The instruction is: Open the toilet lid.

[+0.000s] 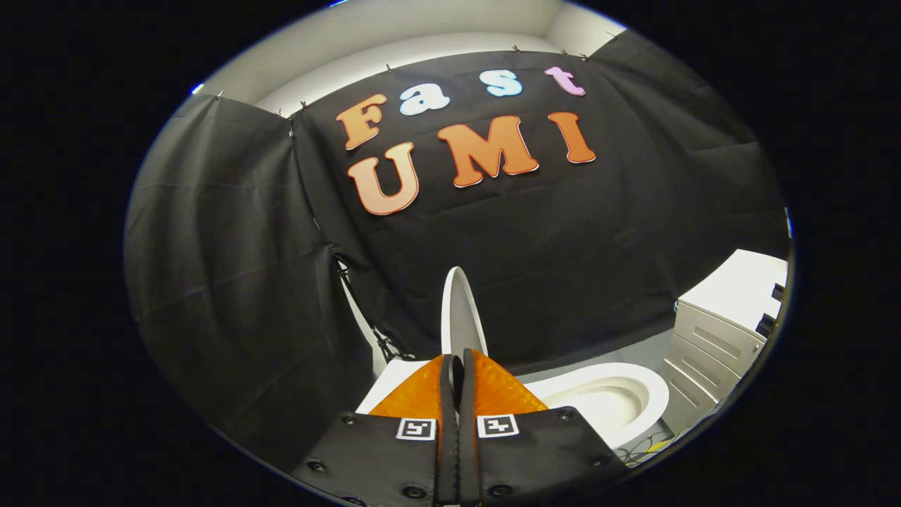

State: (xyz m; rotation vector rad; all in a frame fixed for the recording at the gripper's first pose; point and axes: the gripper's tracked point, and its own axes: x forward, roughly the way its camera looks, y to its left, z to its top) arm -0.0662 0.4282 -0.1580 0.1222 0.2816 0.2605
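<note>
Between the nearly closed fingers of the gripper [457, 373], the raised toilet lid [461, 317] stands edge-on, pinched at its rim; beyond to the right lies the open bowl [619, 401], then a drawer cabinet [718, 345]

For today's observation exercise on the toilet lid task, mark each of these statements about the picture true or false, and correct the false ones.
1. The toilet lid stands raised, nearly upright. True.
2. The gripper has its jaws wide open. False: the jaws are closed together, and the lid's edge rises just beyond their tips; whether they pinch it cannot be told.
3. The toilet bowl is covered. False: it lies open, to the right of the fingers.
4. A white drawer cabinet stands beyond the bowl, to the right. True.
5. The lid lies flat on the floor. False: it is up on the toilet, in front of the black cloth wall.
</note>
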